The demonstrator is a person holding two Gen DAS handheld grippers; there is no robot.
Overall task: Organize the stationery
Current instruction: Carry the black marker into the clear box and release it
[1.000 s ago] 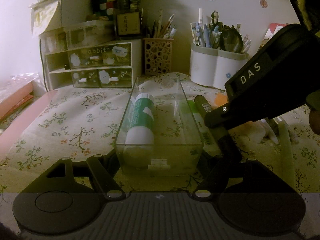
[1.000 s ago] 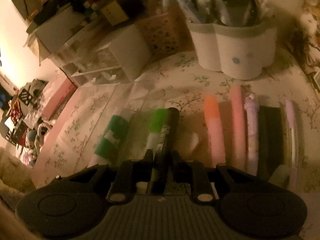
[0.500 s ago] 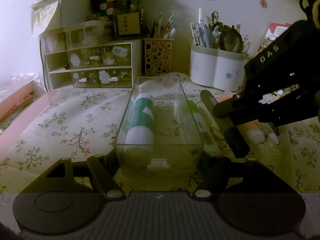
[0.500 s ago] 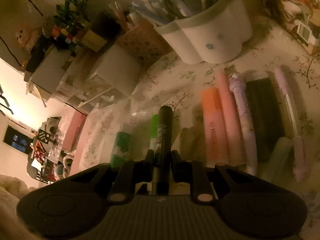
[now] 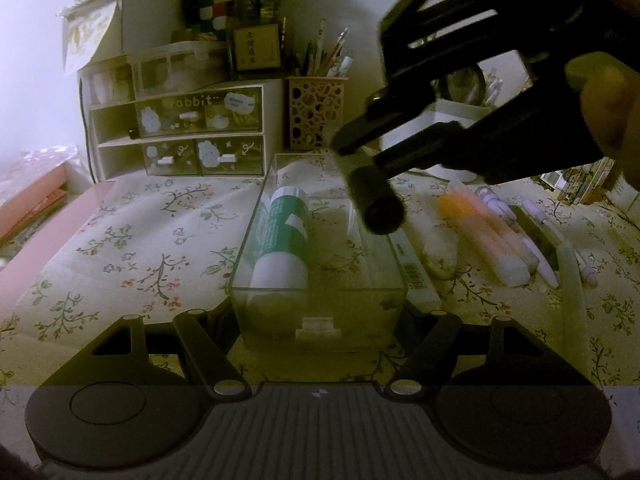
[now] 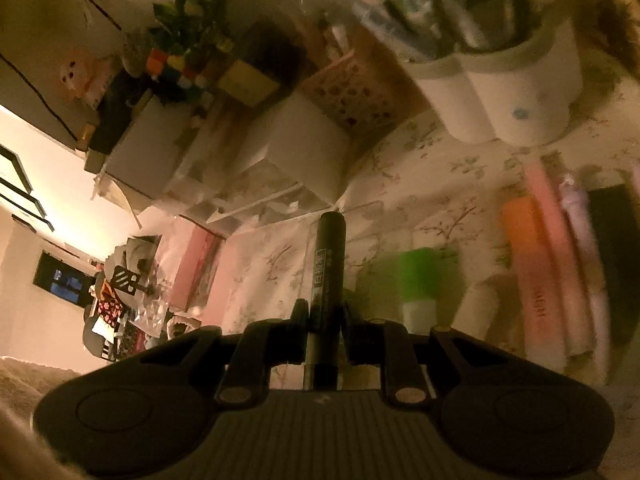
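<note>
The right gripper [image 6: 324,324] clenches a black marker [image 6: 328,276] mid-frame. The left gripper [image 5: 320,320] grips the clear box [image 5: 320,300], seemingly holding a glue stick [image 5: 282,236].

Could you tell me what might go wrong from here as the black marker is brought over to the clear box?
1. The right tool pinches the black marker near one end, so its long free end could swing and knock the rim of the clear box.
2. The glue stick already lies along the left side of the box; a marker dropped at a slant may land across it.
3. The left tool grips only the near end of the box, so a knock might twist it.
</note>
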